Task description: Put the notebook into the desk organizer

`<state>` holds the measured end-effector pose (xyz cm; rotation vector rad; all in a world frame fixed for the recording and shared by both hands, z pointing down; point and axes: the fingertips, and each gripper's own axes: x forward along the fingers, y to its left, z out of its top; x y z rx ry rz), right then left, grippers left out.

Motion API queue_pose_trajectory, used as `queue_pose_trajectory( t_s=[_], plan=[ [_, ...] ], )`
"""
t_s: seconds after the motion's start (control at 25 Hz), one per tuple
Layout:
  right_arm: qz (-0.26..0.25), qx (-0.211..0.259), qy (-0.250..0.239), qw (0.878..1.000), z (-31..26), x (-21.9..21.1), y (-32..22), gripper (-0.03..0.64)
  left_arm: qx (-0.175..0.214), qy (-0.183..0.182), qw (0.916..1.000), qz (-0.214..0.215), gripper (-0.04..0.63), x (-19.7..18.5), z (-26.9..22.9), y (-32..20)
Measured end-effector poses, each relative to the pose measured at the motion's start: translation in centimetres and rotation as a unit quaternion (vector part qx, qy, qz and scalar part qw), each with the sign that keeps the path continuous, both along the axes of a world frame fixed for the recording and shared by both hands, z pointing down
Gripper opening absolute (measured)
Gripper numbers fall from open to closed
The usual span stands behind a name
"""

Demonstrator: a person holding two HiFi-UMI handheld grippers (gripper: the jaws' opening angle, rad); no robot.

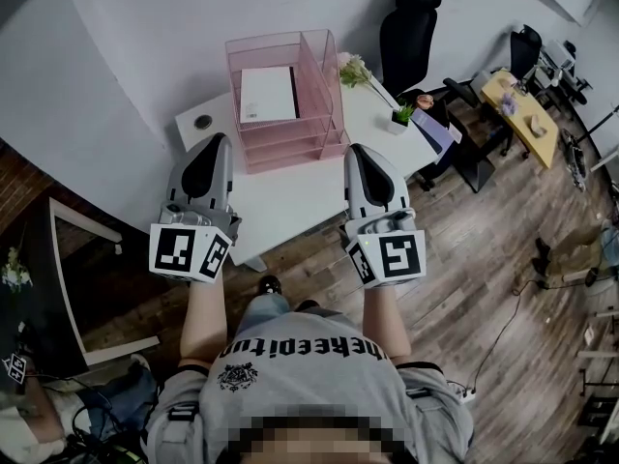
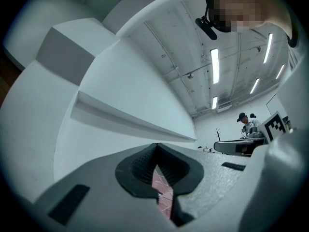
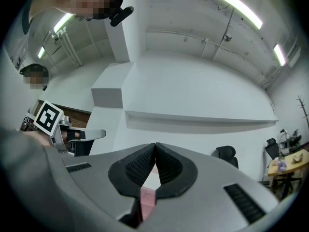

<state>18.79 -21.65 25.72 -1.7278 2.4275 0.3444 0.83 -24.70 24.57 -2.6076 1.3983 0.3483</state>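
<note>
White rectangular notebook [image 1: 268,95] lies flat in the top tray of the pink translucent plastic desk organizer [image 1: 319,75], which stands on a white table [image 1: 290,201]. Left gripper [image 1: 215,143] and right gripper [image 1: 360,151] sit near the organizer's front, one off each front corner. Both have jaws closed tip to tip with nothing between them.

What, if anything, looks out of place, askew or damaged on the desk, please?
Nothing stands out. The notebook lies flat in the top tray of the pink organizer, roughly square with it, and the organizer stands upright on the desk. No spill or damage shows.
</note>
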Motion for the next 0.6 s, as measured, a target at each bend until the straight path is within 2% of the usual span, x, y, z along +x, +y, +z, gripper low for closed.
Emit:
queue_pose_trajectory(
  t_s=[0.6],
  plan=[
    [-0.007, 0.003, 0.000, 1.000, -0.2, -1.2, -1.3, 0.002, -0.001, 0.001, 1.0000, -0.001, 0.003, -0.8, 0.2, -1.1]
  ],
)
